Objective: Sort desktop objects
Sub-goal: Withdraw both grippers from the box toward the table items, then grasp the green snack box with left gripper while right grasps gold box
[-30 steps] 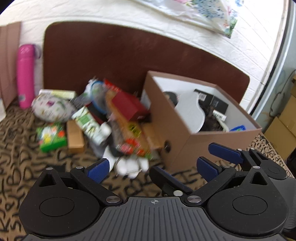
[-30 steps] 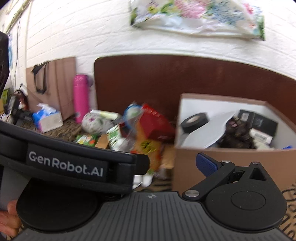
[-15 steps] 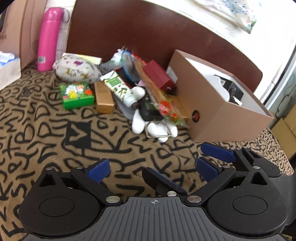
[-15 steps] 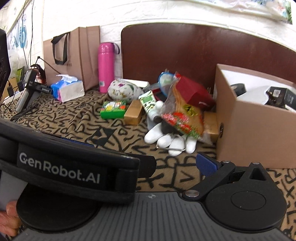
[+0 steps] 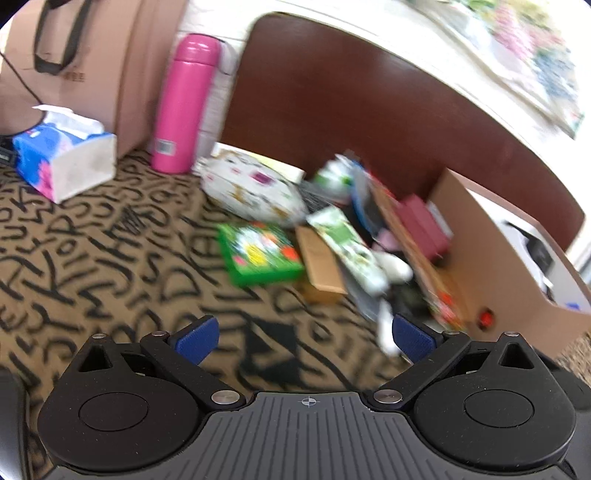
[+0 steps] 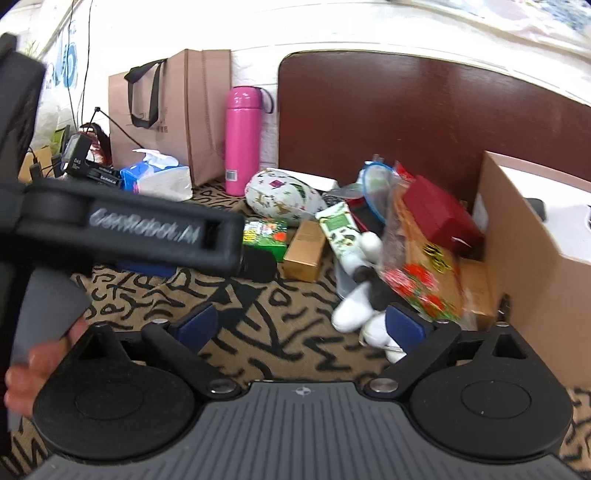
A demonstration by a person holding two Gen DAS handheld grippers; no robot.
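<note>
Left wrist view: left gripper wide open, empty, above patterned cloth. Blurred pile ahead: green box, tan box, tube; carton at right.

Right wrist view: right gripper wide open, empty. Pile between pink flask and carton; white plush just beyond right fingertip.

White brick wall behind; dark brown rounded board leans against it. Tan cloth with black squiggles covers surface. Floral sheet hangs above. Bright daylight.
</note>
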